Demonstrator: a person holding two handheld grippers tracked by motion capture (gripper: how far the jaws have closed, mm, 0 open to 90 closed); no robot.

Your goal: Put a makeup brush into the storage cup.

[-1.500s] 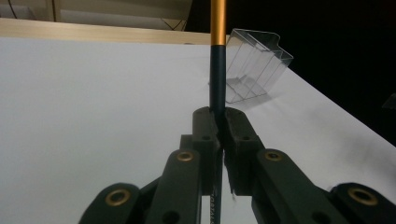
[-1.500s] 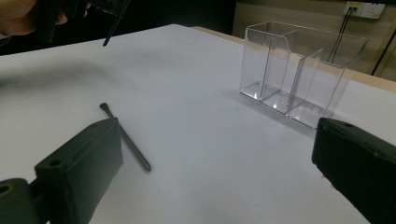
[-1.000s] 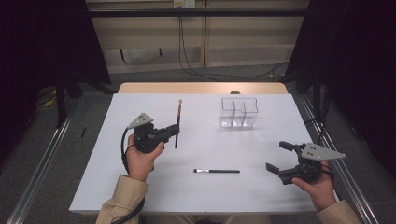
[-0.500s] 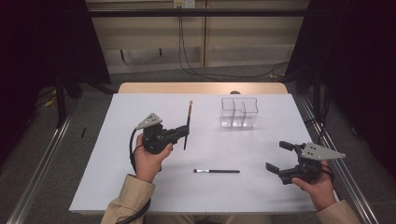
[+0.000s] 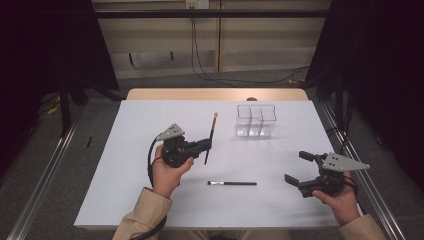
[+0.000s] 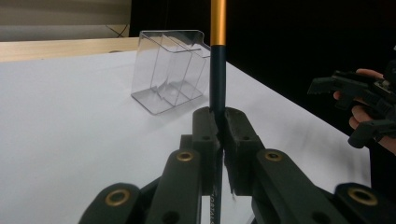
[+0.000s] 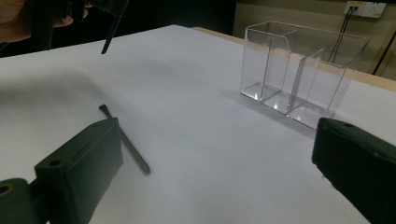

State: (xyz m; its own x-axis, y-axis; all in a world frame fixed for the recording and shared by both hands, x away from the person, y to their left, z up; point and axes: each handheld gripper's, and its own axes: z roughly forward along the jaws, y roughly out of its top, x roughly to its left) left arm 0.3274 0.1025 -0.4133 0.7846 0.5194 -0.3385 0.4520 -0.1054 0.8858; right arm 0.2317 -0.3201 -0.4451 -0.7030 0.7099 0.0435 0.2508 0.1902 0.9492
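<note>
On the left of the white tabletop, the left gripper was seen with its jaws clamped fully onto the shaft of a long, dark, slim brush with a gold-orange band. The brush was held clear of the surface, nearly upright in the left gripper view, with its banded end pointing away from the person and toward the far side.

Near the middle front of the tabletop, a second thin black brush with a small flat tip was lying flat, untouched.

Farther back and to the right, a clear plastic organiser with three open-topped compartments was standing upright and appeared empty; from the left gripper it was well apart.

At the right edge, the right gripper was held with its jaws wide apart and nothing between them, aimed toward the lying brush.

The step in hand was judged to be carrying the held brush to the organiser. To be done well, the brush would have to be kept vertical and raised above the rim before being centred over one compartment, then lowered inside before the grip is released, so that the light organiser is not knocked or tipped.
</note>
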